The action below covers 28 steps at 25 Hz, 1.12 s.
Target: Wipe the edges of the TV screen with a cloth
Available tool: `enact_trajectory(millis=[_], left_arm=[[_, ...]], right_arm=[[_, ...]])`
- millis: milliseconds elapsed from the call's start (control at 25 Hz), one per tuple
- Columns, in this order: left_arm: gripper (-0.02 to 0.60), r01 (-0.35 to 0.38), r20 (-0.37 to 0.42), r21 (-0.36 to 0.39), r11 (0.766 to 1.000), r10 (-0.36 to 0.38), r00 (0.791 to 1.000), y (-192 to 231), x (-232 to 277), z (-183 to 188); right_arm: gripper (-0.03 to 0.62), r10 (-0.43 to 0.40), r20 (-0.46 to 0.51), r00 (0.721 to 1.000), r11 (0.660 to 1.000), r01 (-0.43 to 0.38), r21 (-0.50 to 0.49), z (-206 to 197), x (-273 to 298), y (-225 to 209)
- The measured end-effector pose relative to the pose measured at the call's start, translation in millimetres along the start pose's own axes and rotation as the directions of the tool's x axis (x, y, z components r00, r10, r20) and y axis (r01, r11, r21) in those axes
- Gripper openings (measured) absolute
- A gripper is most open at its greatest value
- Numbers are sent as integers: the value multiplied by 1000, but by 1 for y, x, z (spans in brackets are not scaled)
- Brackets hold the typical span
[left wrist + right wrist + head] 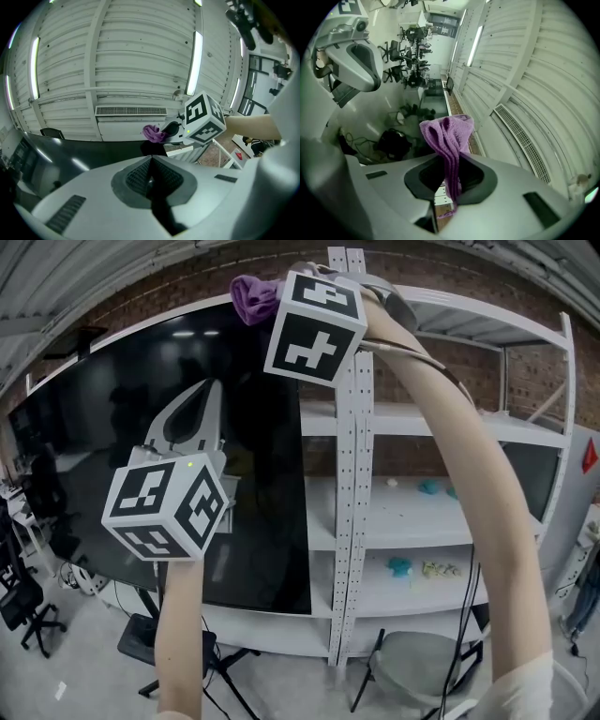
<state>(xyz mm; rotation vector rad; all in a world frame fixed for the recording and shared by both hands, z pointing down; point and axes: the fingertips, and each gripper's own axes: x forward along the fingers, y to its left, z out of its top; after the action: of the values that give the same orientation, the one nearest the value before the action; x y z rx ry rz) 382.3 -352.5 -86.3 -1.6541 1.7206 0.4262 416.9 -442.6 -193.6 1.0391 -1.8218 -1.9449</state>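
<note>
A large black TV screen (141, 456) stands on a stand at the left. My right gripper (272, 298) is raised to the screen's top right corner and is shut on a purple cloth (251, 296), which rests against the top edge. In the right gripper view the cloth (449, 140) sticks up folded from between the closed jaws. My left gripper (192, 413) is held in front of the middle of the screen, jaws shut with nothing in them (150, 176). The left gripper view also shows the cloth (153, 133) on the screen's top edge.
A white metal shelf unit (422, 521) stands right of the TV, its perforated post (349, 474) beside the screen's right edge. Small teal items (401, 566) lie on its shelves. A grey chair (422, 667) sits below, an office chair (23, 610) at far left.
</note>
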Motion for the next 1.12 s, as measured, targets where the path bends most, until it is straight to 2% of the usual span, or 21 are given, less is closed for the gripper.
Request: enact_trajectory(millis=[120, 280, 440, 600, 800, 1120], left_arm=[[14, -2, 12, -4, 1000, 2, 1000, 0, 0, 5], [14, -1, 29, -7, 1000, 1, 1000, 0, -4, 10], [14, 7, 22, -13, 1000, -7, 1000, 0, -6, 5], [14, 13, -4, -21, 1000, -13, 1000, 3, -10, -10], [14, 8, -19, -48, 999, -9, 1000, -2, -8, -33], [14, 60, -71, -68, 996, -65, 995, -30, -14, -75]], right_arm=[[57, 5, 8, 1000, 999, -6, 34, -9, -5, 3], [57, -8, 52, 999, 989, 0, 150, -14, -11, 3], [57, -28, 96, 995, 961, 0, 275, -17, -14, 6], [57, -20, 149, 989, 925, -38, 379, -19, -18, 23], [57, -33, 202, 979, 898, -59, 435, -26, -25, 46], [57, -23, 306, 952, 854, -140, 501, -32, -41, 96]])
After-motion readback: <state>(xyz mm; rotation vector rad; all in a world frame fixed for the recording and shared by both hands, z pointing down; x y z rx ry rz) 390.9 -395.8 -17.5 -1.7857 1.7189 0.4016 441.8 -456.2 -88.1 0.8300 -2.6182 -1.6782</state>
